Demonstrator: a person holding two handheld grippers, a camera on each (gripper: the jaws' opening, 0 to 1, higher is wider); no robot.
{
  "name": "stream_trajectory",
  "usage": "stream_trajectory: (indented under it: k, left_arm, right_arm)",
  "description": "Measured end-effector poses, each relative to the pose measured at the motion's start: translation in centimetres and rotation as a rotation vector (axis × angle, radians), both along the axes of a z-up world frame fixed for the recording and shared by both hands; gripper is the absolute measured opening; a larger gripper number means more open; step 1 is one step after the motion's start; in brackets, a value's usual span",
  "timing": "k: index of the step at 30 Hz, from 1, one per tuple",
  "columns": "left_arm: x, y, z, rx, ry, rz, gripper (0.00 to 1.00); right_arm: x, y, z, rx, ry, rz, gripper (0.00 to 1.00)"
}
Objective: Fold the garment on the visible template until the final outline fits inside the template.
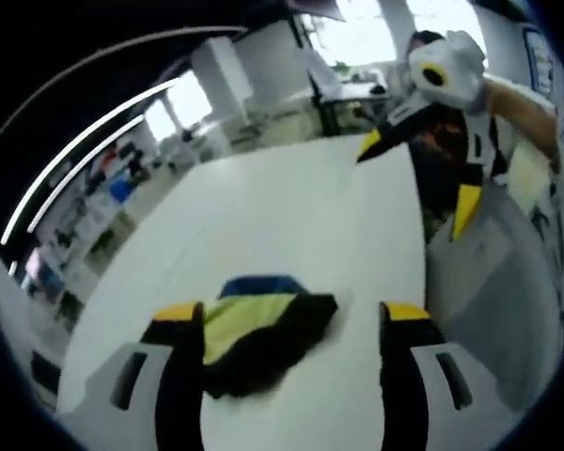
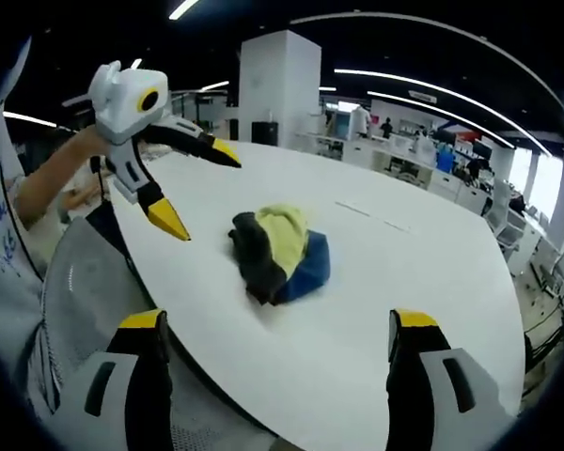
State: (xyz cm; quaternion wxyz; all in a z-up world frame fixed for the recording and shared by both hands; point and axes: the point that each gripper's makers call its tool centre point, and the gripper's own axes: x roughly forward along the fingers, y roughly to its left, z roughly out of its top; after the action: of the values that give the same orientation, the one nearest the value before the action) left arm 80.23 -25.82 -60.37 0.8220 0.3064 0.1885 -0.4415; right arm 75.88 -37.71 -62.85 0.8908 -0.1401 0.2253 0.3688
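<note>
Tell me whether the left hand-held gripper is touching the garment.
Apart. In the right gripper view the left hand-held gripper hangs open beside the garment, with bare white table between them.

Garment (image 2: 279, 252) lay bunched on the table (image 2: 423, 272), well in from the edges. In the right gripper view it sat ahead, between the right gripper (image 2: 280, 329) jaws; the left gripper (image 2: 199, 186) hung above the table to its left. In the left gripper view the garment (image 1: 258, 336) lay between the left gripper (image 1: 291, 315) jaws; the right gripper (image 1: 418, 183) was far right.
</note>
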Motion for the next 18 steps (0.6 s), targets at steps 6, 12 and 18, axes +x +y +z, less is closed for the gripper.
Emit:
stream_trajectory:
  k: [6, 12, 18]
  left_arm:
    - [0.6, -1.3, -0.9, 0.088, -0.012, -0.065, 0.63]
    - [0.6, -2.9, -2.3, 0.149, -0.011, -0.133, 0.53]
    - [1.4, -4.1, -3.4, 0.169, -0.057, -0.142, 0.46]
  right_arm:
    - [0.0, -0.5, 0.1, 0.011, -0.005, -0.004, 0.93]
    - [0.0, -0.5, 0.1, 0.012, -0.005, 0.0, 0.93]
    - [-0.1, -0.6, 0.2, 0.024, -0.008, -0.001, 0.92]
